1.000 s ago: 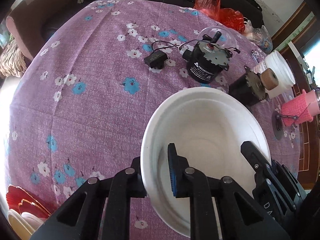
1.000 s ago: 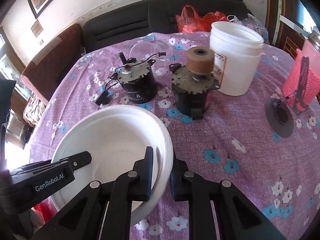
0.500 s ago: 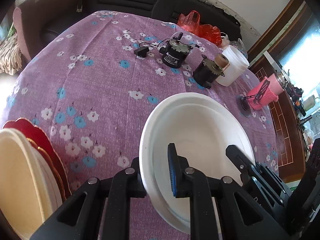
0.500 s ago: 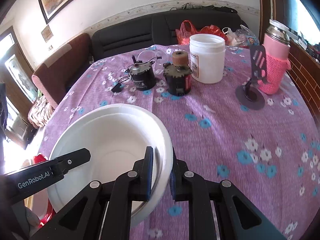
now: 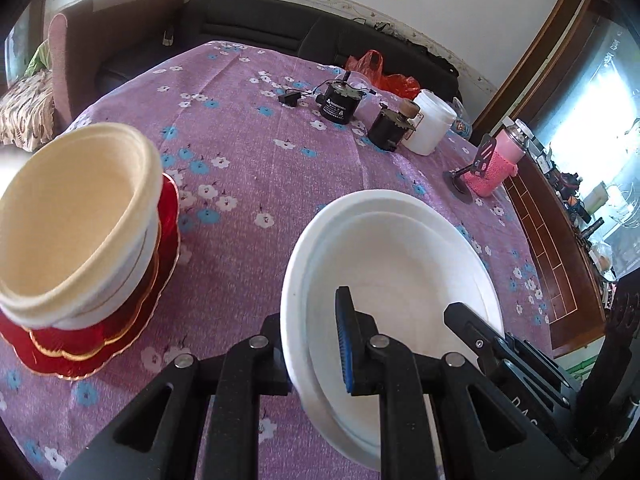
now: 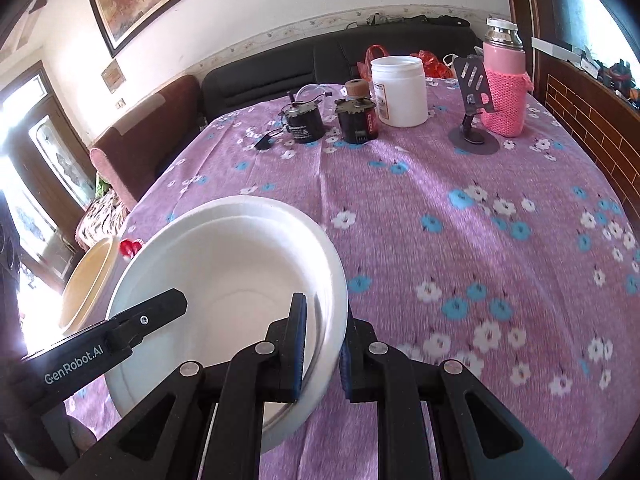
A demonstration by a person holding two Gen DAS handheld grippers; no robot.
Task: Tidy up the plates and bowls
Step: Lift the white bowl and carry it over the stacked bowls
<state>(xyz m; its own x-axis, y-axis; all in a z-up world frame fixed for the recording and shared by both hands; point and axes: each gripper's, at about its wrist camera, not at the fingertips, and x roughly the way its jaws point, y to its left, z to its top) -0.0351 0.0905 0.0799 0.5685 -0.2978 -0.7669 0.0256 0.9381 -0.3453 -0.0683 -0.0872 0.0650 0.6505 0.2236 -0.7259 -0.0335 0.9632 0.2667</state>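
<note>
A large white bowl [image 5: 400, 256] is held above the purple flowered tablecloth by both grippers. My left gripper [image 5: 316, 344] is shut on its left rim. My right gripper [image 6: 322, 344] is shut on its right rim, and the bowl fills the lower left of the right wrist view [image 6: 224, 280]. To the left stands a stack of cream and white bowls [image 5: 76, 216] on red gold-edged plates [image 5: 132, 316]. The cream bowl also shows in the right wrist view [image 6: 90, 276].
At the table's far side stand two black motors [image 6: 304, 120], a white plastic jar [image 6: 398, 90], a grey phone stand [image 6: 474, 112] and a pink-sleeved flask [image 6: 504, 92]. A black sofa [image 6: 340, 60] lies behind the table. A wooden sideboard [image 5: 560, 264] runs along the right.
Both grippers have drawn the white bowl back and to the left, away from the motors. The stack of cream bowls on red plates has come fully into the left wrist view.
</note>
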